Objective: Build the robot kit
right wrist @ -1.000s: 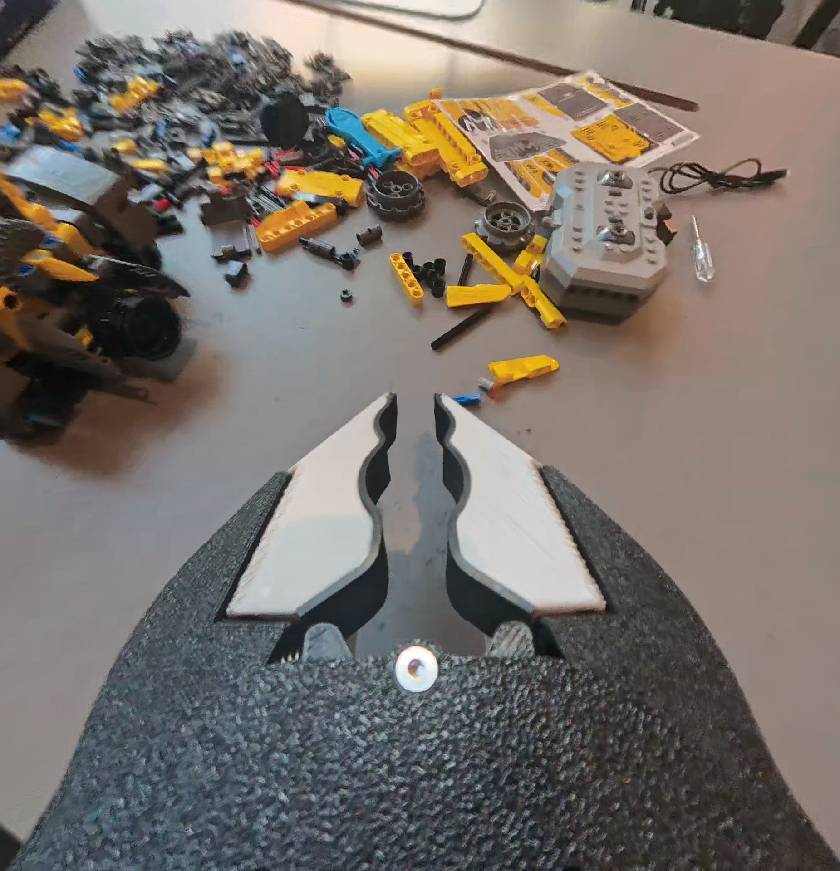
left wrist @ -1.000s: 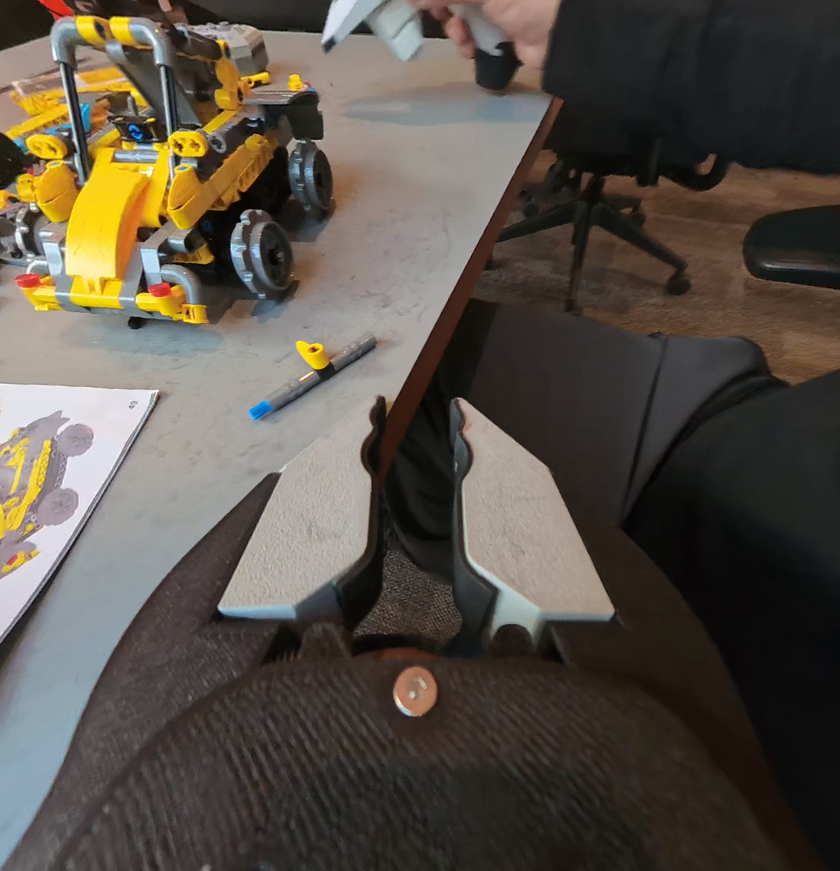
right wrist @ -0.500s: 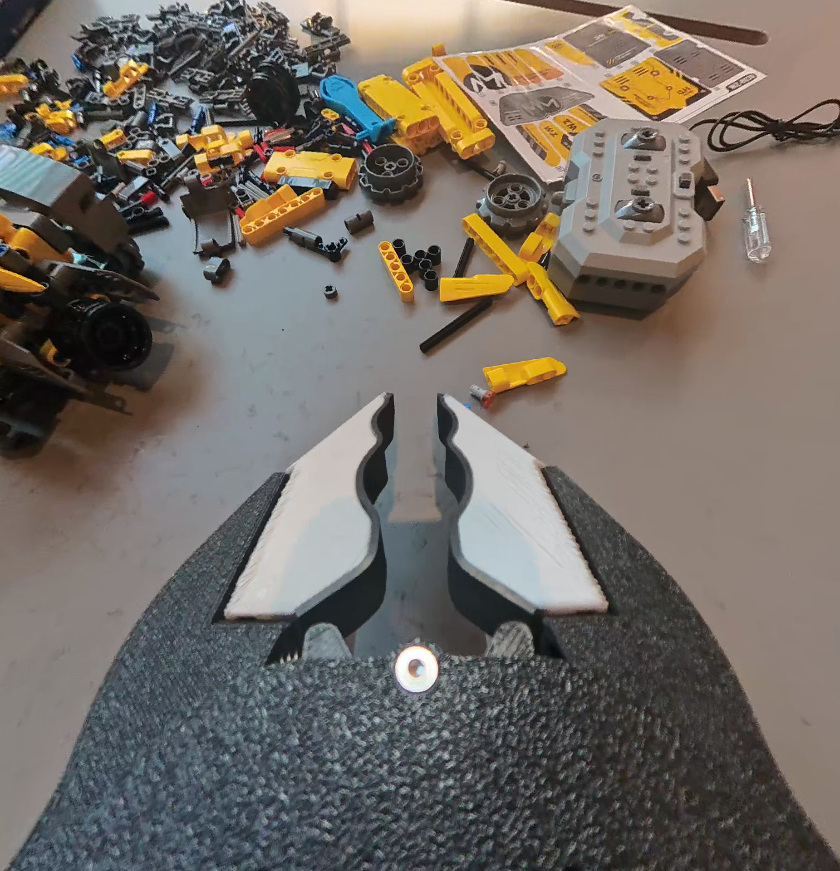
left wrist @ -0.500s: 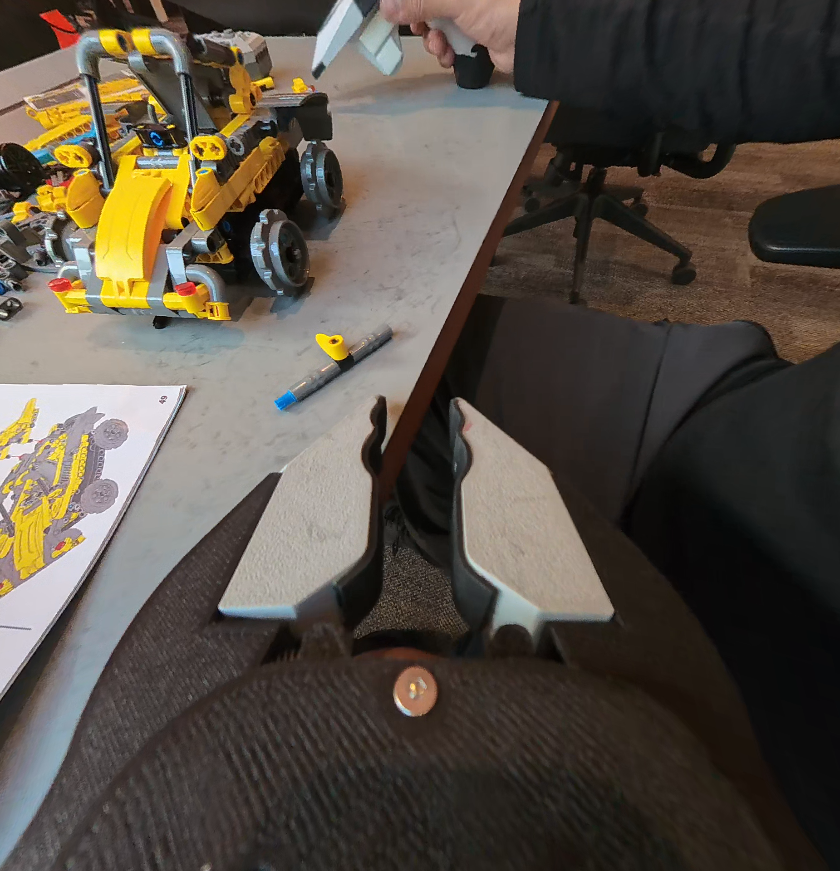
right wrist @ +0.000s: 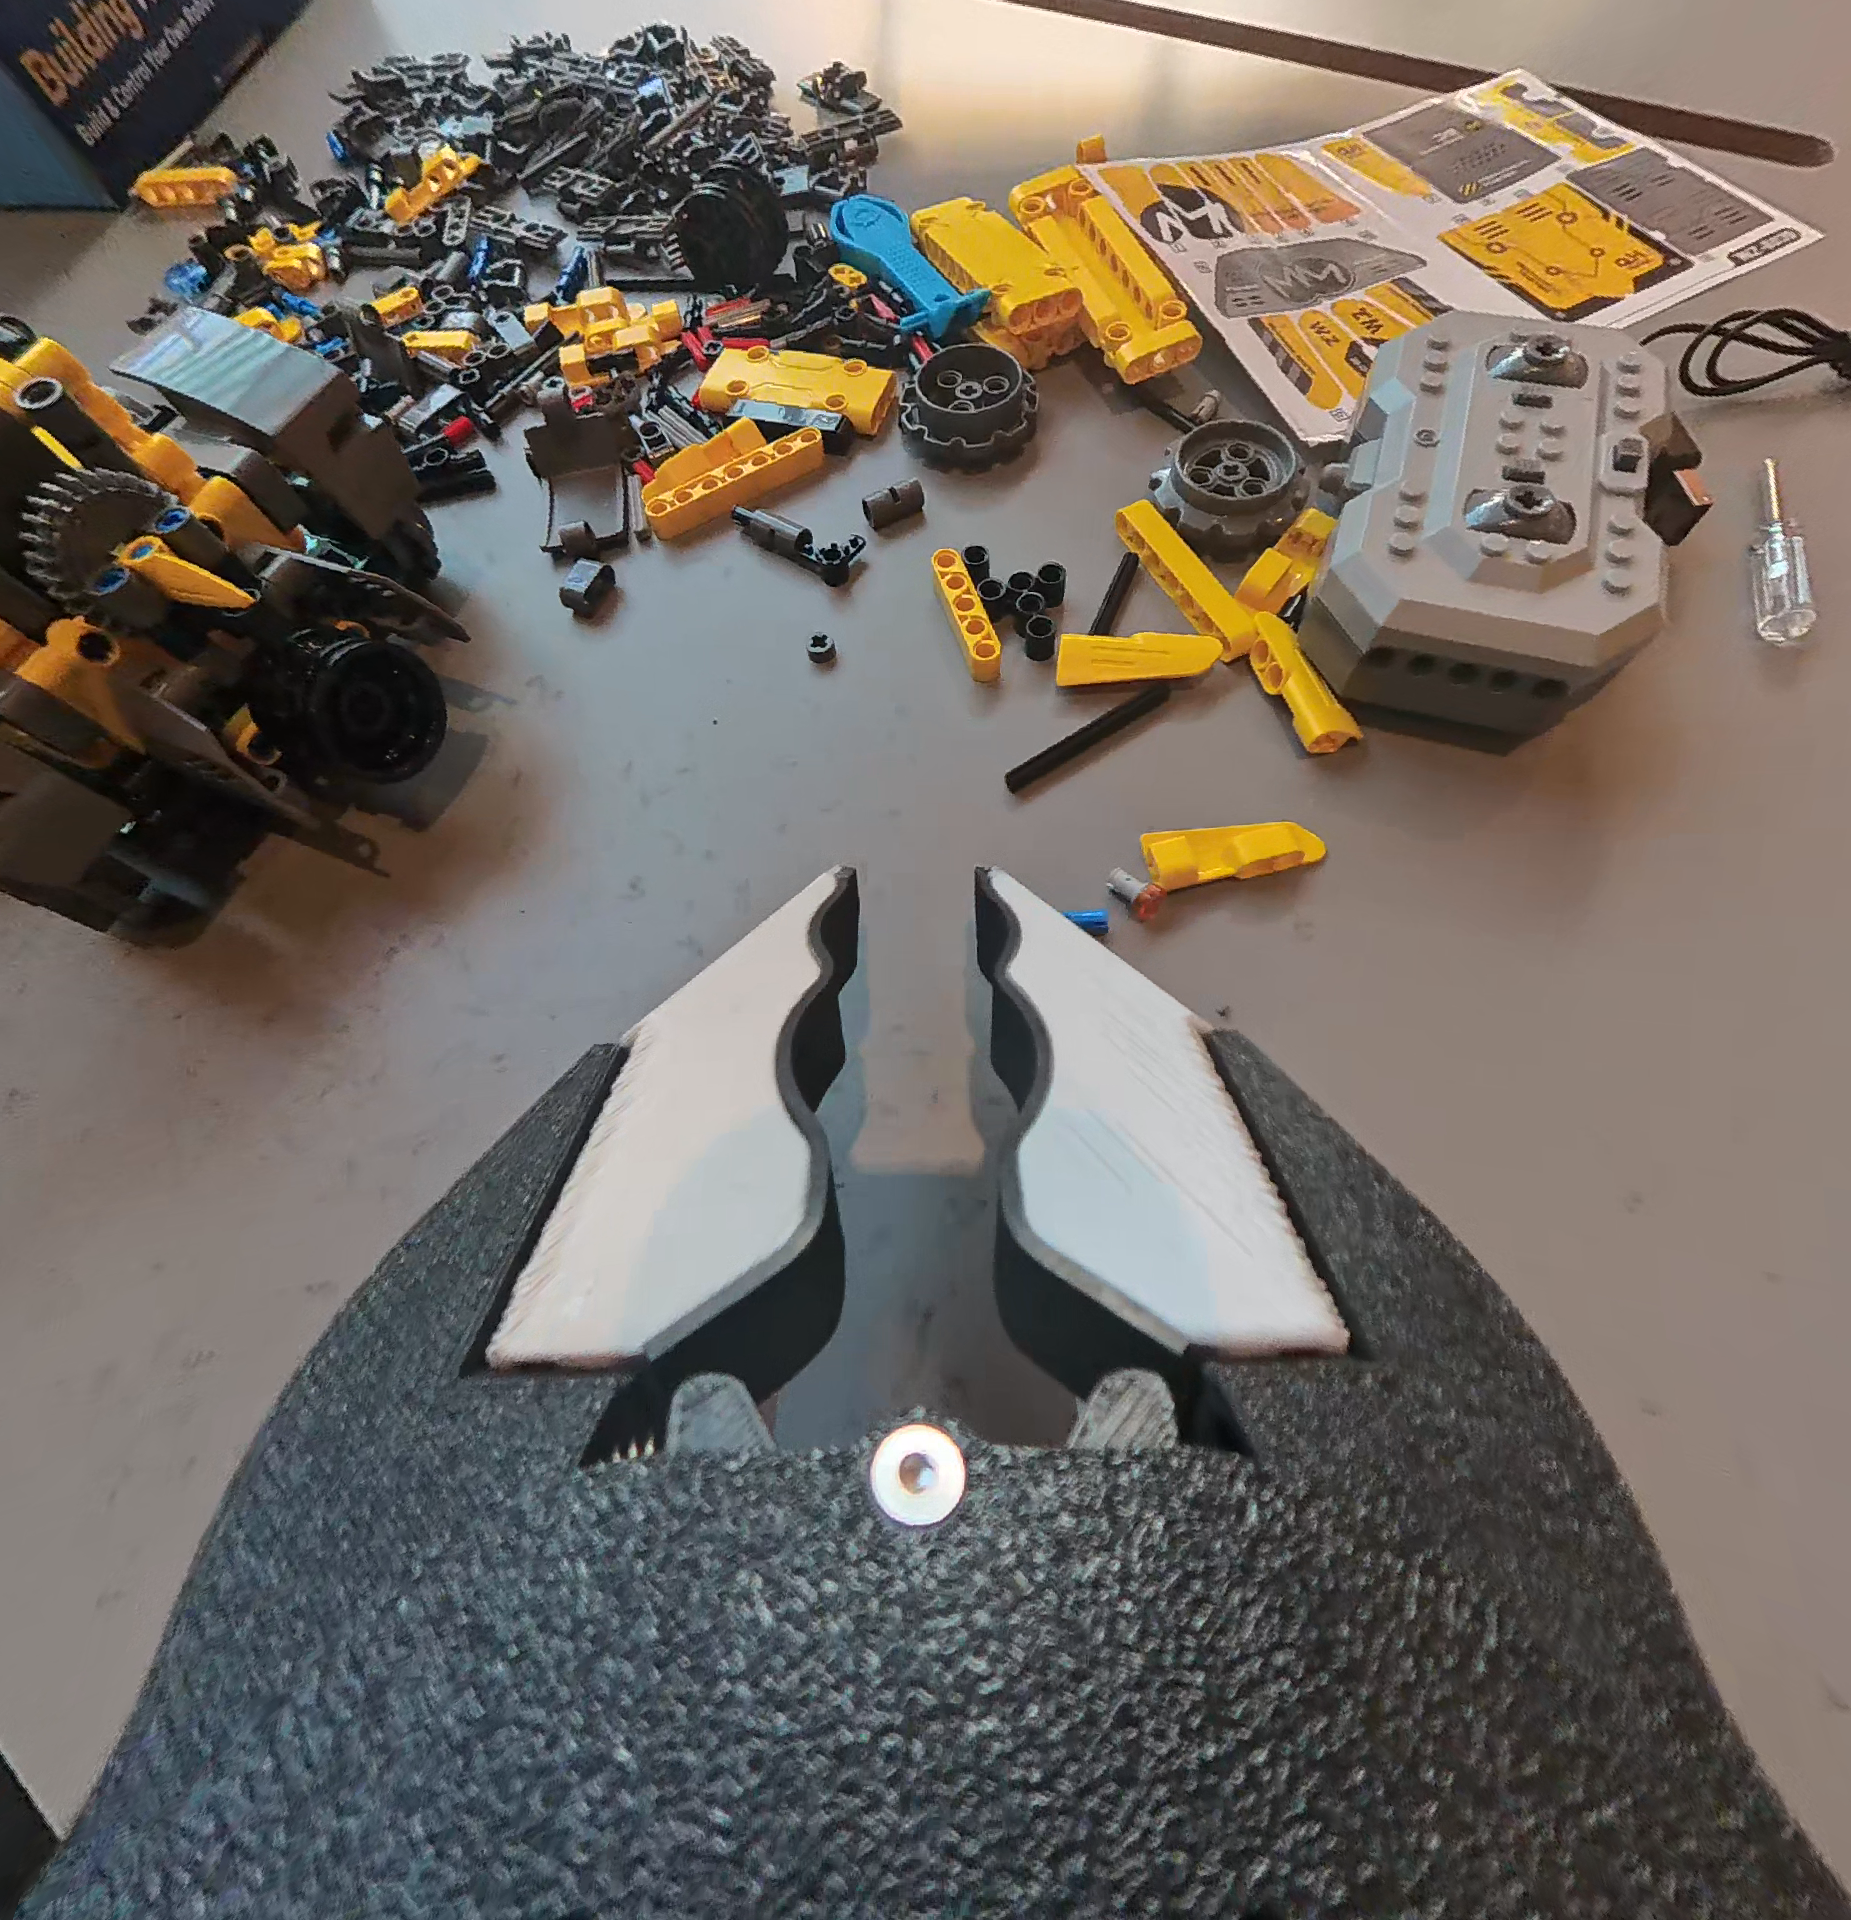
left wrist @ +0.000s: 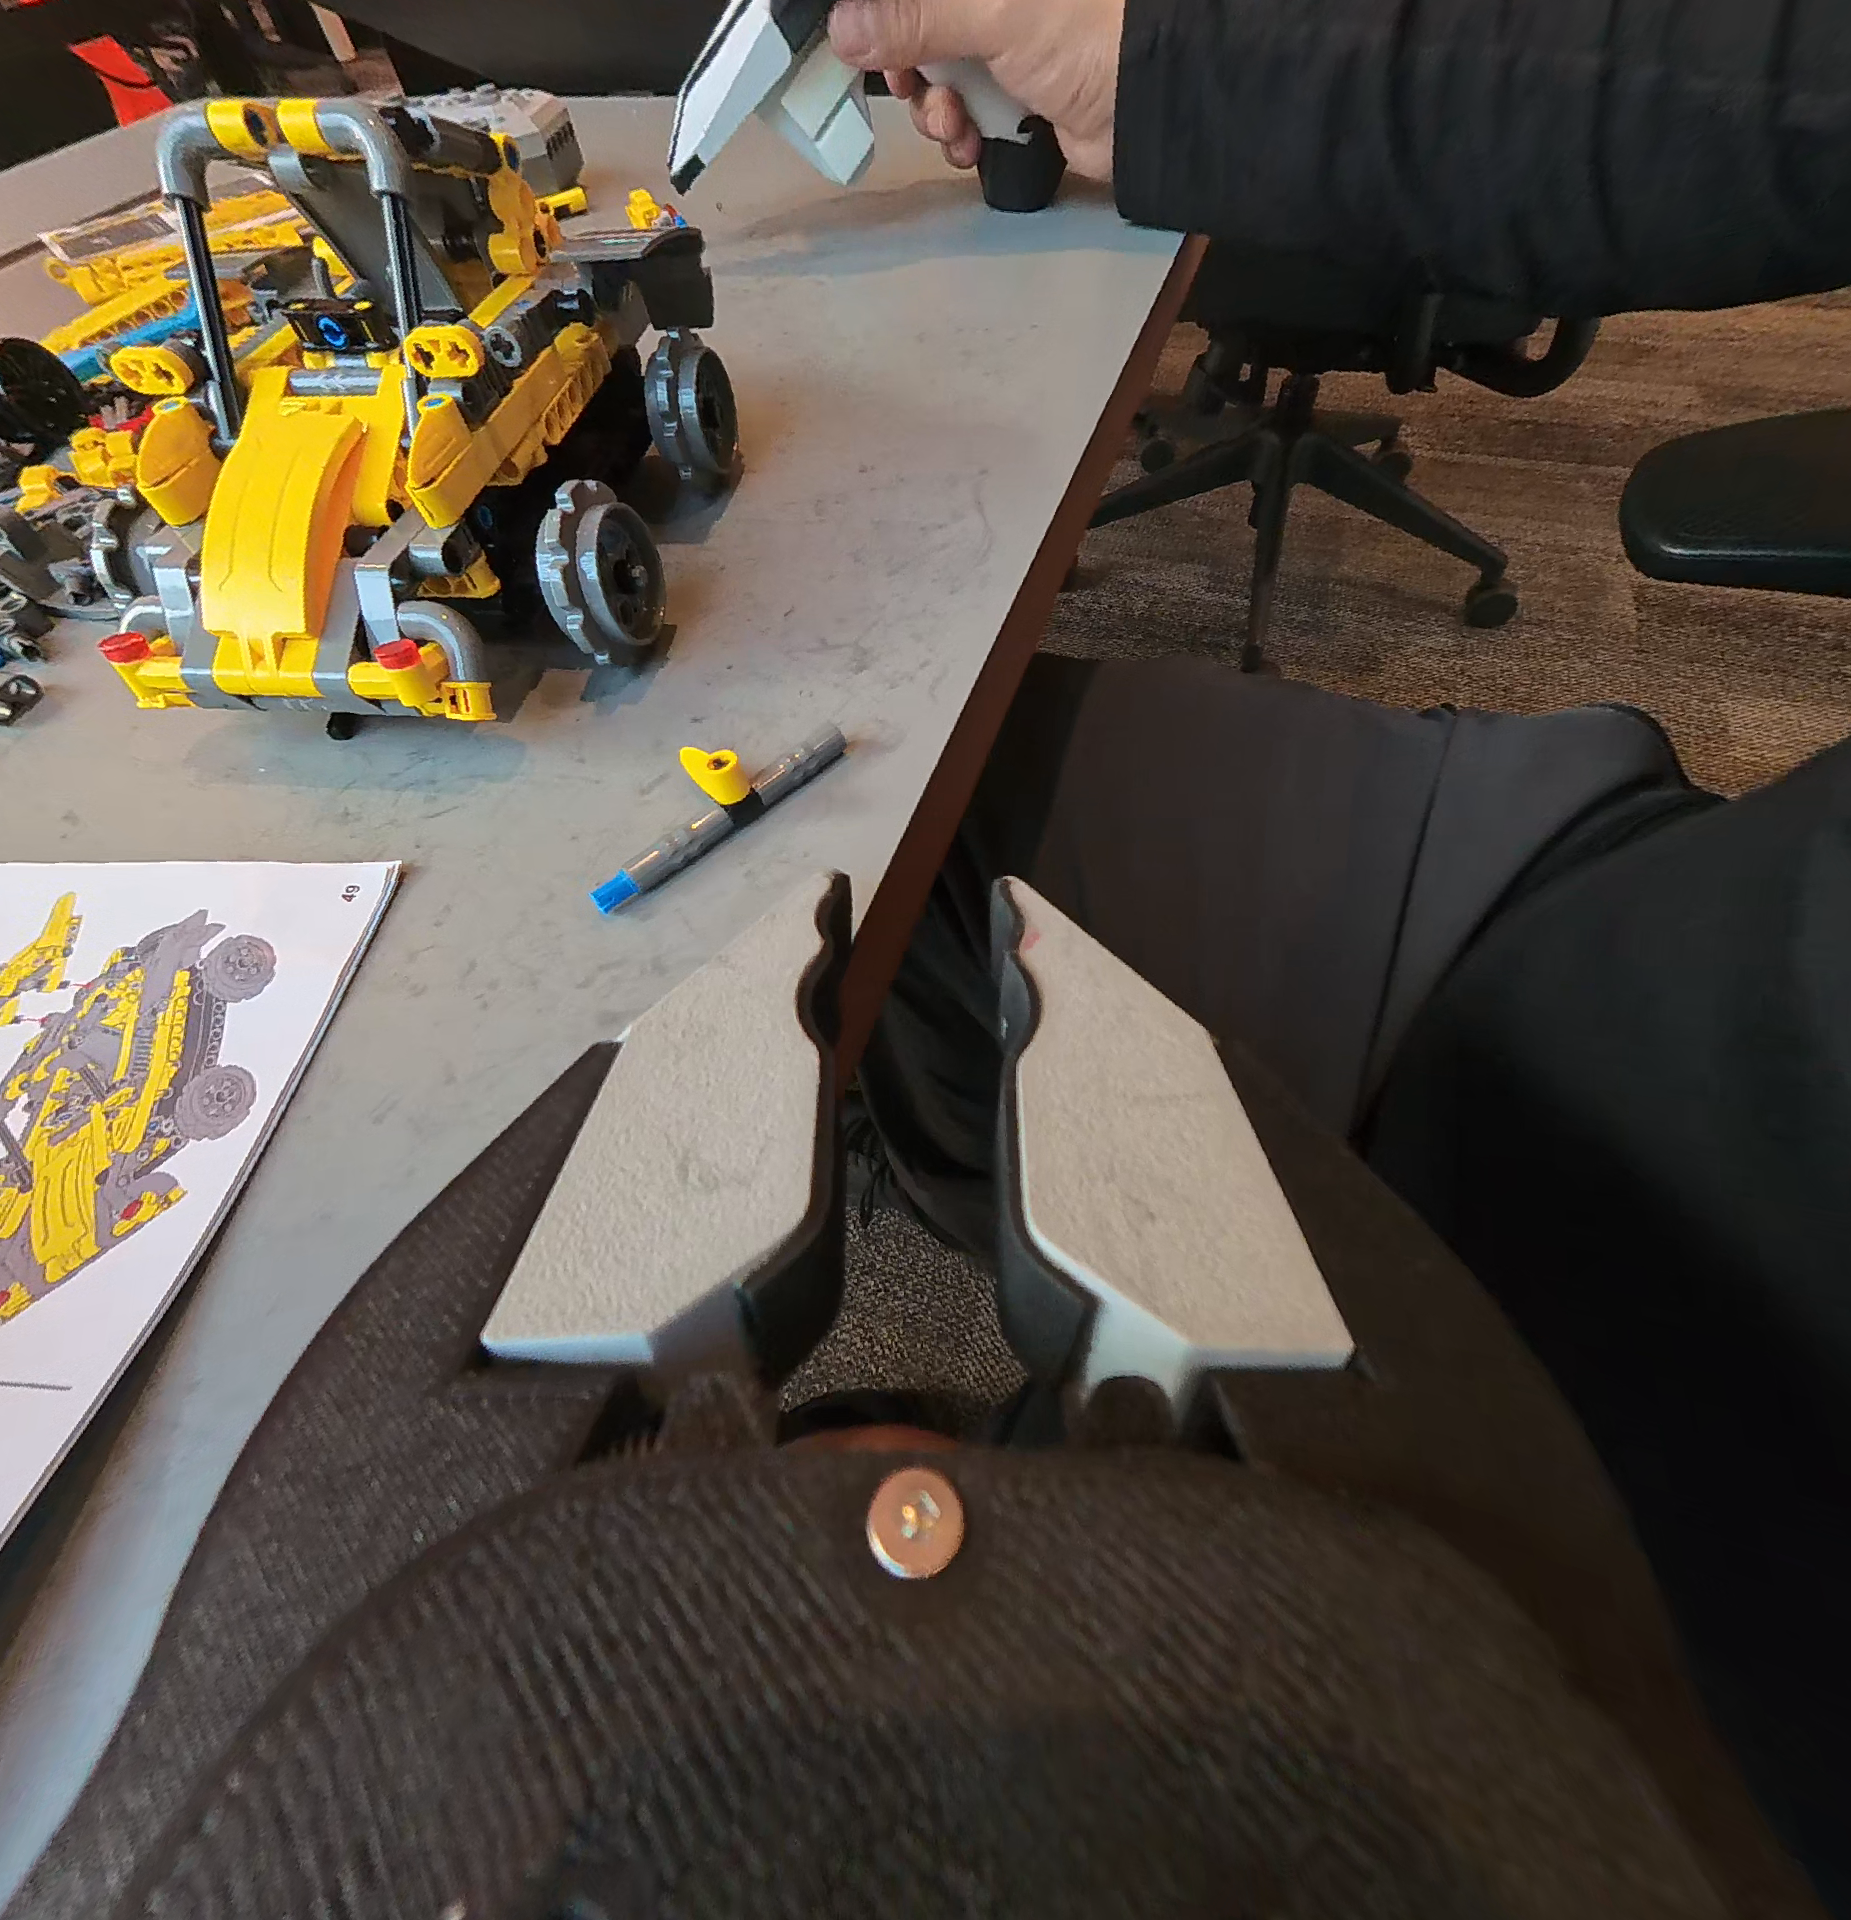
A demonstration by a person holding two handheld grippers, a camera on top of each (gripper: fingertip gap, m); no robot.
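Note:
My left gripper (left wrist: 919,896) is open and empty over the table's front edge (left wrist: 1014,644). A grey axle with a yellow connector and a blue tip (left wrist: 718,820) lies just ahead of it. A yellow and grey brick vehicle (left wrist: 381,457) stands farther left. My right gripper (right wrist: 916,883) is open and empty above the bare grey table (right wrist: 1523,1039). It also shows held in a hand in the left wrist view (left wrist: 765,94). A yellow panel piece (right wrist: 1233,852) with a small grey and orange pin (right wrist: 1134,888) and a blue pin (right wrist: 1085,916) lie just right of its fingertips.
An instruction booklet (left wrist: 121,1091) lies at the left. A pile of loose black and yellow pieces (right wrist: 609,239), a grey hub block (right wrist: 1503,551), a sticker sheet (right wrist: 1420,229), a small screwdriver (right wrist: 1778,571) and a cable (right wrist: 1773,353) lie ahead. Office chairs (left wrist: 1316,436) stand beyond the edge. My hands' fingertips stand some 35 centimeters from each other. To reach the grey hub block (right wrist: 1503,551) in a straight line is about 12 centimeters for my right fingers, about 50 centimeters for my left.
My right gripper has drawn back and risen, so more of the parts pile shows. My left gripper has shifted slightly, so the vehicle and axle sit farther right in its view. Both stay open.

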